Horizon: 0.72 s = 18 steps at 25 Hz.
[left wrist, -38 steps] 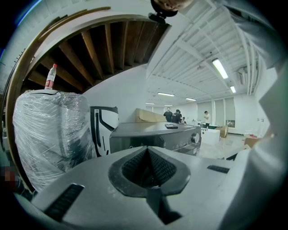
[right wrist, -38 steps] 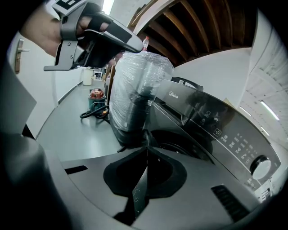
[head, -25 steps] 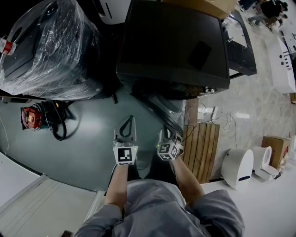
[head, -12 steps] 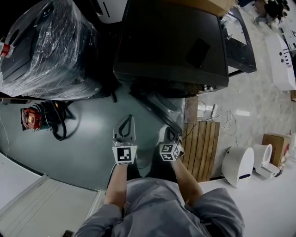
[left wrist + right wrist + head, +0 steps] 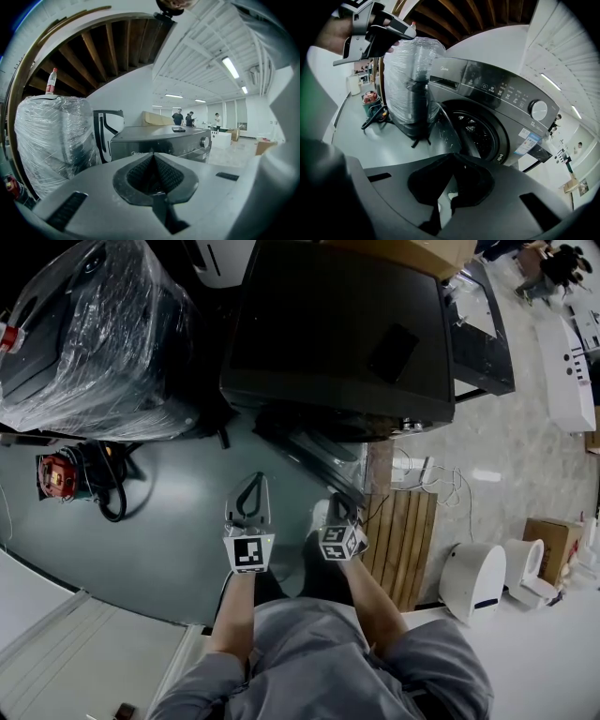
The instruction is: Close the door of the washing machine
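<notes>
The dark grey washing machine (image 5: 347,334) stands ahead, and the right gripper view shows its front panel (image 5: 501,93) and drum opening (image 5: 480,133). Its round glass door (image 5: 314,456) hangs open, swung out toward me. My right gripper (image 5: 338,506) is shut and empty, angled down close to the door's free edge (image 5: 443,126). Whether it touches the door I cannot tell. My left gripper (image 5: 251,486) is shut with nothing in it and is held level to the left of the door. It also shows high in the right gripper view (image 5: 375,30).
A plastic-wrapped appliance (image 5: 94,343) stands left of the machine. A red tool with a black cable (image 5: 58,474) lies on the floor. A wooden pallet (image 5: 403,540) and white units (image 5: 473,579) are on the right. A white step edge (image 5: 56,634) is at lower left.
My right gripper has shifted a little and sunk slightly near the door's edge, rolling somewhat. The left gripper has stayed put. The door stands as before.
</notes>
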Each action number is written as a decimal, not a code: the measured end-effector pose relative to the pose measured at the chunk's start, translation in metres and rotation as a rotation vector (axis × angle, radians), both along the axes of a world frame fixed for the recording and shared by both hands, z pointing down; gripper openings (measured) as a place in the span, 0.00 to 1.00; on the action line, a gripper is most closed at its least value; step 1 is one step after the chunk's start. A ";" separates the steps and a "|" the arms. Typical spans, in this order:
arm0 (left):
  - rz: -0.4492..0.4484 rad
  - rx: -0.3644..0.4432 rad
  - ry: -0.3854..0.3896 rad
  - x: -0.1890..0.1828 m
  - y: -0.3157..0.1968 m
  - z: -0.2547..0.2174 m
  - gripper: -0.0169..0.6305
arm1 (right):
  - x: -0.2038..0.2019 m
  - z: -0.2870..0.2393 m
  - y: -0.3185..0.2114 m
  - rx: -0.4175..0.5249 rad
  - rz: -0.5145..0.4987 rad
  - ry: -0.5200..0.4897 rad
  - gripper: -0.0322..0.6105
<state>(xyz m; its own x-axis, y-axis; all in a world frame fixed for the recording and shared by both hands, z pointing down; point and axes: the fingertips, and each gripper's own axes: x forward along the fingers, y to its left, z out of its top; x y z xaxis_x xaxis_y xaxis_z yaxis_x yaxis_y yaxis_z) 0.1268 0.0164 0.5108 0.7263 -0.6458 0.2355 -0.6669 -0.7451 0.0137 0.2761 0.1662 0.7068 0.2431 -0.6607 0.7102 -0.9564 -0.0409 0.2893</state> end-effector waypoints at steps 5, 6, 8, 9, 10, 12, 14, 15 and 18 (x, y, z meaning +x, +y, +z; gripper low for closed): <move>-0.006 -0.001 0.010 0.015 0.006 0.000 0.03 | 0.022 -0.001 0.000 -0.004 0.005 0.005 0.05; -0.007 -0.001 0.011 0.018 0.006 0.000 0.03 | 0.026 -0.002 0.000 -0.004 0.007 0.006 0.05; -0.008 -0.001 0.012 0.021 0.007 0.000 0.03 | 0.034 -0.002 -0.002 -0.001 0.011 0.006 0.05; -0.008 -0.001 0.012 0.023 0.007 0.000 0.03 | 0.038 -0.002 -0.004 -0.001 0.013 0.005 0.05; -0.008 -0.001 0.012 0.025 0.006 0.001 0.03 | 0.041 -0.002 -0.005 0.000 0.015 0.004 0.05; -0.005 -0.001 0.016 0.029 0.005 0.001 0.03 | 0.049 -0.004 -0.009 0.004 0.022 0.007 0.05; -0.009 -0.002 0.026 0.029 0.001 0.002 0.03 | 0.054 -0.004 -0.014 0.006 0.031 0.008 0.05; -0.018 -0.004 0.034 0.027 -0.002 0.002 0.03 | 0.052 -0.002 -0.017 0.006 0.034 0.002 0.05; -0.044 -0.011 0.048 0.019 -0.002 0.006 0.03 | 0.047 0.003 -0.018 0.001 0.035 -0.022 0.05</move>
